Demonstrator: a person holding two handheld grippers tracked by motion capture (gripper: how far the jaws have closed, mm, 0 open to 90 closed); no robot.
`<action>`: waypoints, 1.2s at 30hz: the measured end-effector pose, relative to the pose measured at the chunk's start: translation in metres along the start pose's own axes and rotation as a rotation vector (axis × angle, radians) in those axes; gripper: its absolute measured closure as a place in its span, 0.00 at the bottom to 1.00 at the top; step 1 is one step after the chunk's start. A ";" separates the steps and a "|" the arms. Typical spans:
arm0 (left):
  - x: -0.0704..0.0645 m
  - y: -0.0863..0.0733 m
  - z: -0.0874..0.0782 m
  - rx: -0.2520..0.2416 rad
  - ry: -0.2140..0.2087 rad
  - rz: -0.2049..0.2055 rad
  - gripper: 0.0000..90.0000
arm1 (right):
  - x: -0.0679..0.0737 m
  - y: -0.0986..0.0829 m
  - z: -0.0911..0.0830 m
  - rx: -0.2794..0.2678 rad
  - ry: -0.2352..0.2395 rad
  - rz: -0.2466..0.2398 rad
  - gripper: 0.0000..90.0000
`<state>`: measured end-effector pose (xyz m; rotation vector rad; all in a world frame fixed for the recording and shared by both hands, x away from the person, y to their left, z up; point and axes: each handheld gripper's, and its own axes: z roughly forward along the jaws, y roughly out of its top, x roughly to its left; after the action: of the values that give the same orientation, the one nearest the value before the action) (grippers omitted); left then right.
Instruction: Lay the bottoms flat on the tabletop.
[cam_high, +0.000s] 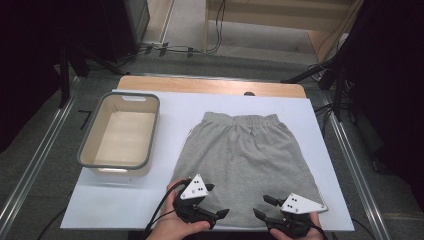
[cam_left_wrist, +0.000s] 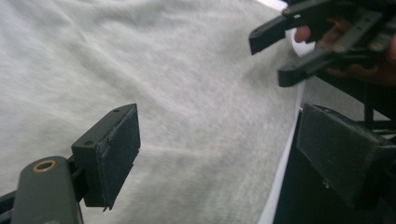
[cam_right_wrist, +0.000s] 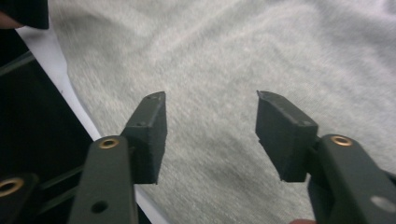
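Both the left gripper (cam_high: 218, 200) and the right gripper (cam_high: 263, 207) are hovering released, jaws spread, over the grey shorts (cam_high: 245, 160) lying along the bench's (cam_high: 100, 210) near edge.

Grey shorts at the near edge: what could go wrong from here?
Both grippers, left and right, are open over the hem of the grey shorts, at the edge of the white sheet. Closing there might pinch that sheet too, or take only the top cloth layer.

Black grippers with brass rivets, dotted grey plates (cam_high: 195, 187), flat fingers (cam_right_wrist: 149, 135).
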<state>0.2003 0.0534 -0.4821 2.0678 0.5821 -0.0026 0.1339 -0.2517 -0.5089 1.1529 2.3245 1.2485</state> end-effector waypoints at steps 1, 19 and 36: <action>0.002 0.002 -0.002 -0.007 0.004 -0.002 0.13 | 0.001 0.001 0.000 -0.007 0.002 -0.001 0.40; 0.051 0.049 -0.033 -0.089 0.058 -0.010 0.03 | 0.008 0.006 -0.003 -0.060 0.038 0.008 0.00; 0.092 0.076 -0.036 -0.109 0.110 -0.037 0.00 | 0.007 0.004 -0.003 -0.063 0.041 -0.005 0.00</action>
<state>0.3050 0.0865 -0.4222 1.9601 0.6732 0.1193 0.1298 -0.2468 -0.5030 1.1112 2.2977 1.3455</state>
